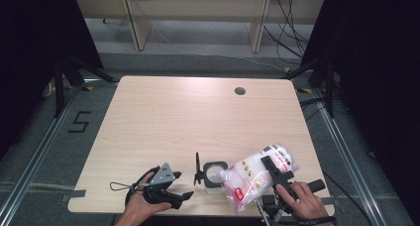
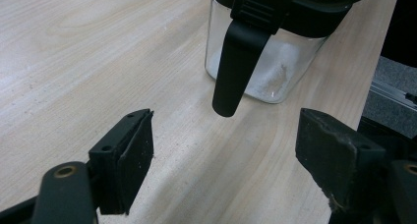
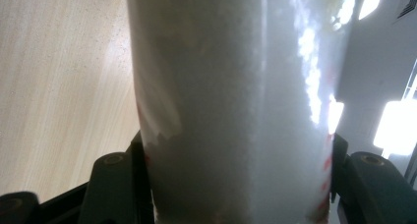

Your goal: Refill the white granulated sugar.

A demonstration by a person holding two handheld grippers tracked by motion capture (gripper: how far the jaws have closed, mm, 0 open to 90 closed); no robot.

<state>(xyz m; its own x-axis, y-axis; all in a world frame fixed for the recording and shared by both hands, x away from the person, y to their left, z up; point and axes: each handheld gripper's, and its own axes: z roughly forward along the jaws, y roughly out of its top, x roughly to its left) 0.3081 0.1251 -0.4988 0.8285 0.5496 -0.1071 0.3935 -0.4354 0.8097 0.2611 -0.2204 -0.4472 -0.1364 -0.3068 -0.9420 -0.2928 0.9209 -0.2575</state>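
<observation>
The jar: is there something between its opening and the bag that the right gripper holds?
Nothing visible does. The bag tilts with its corner at the open jar; the jar's lid stands flipped up on the far side, away from the bag.

white bag (image 1: 250, 179) with red print, black-lidded clear jar (image 1: 214, 175)

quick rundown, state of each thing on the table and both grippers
bag: tilted, corner at the jar's mouth, clamped in the right gripper
jar: upright, lid open, a little white powder inside
lid: flipped up on its hinge
left gripper: open, empty
right gripper: shut on the bag
</observation>
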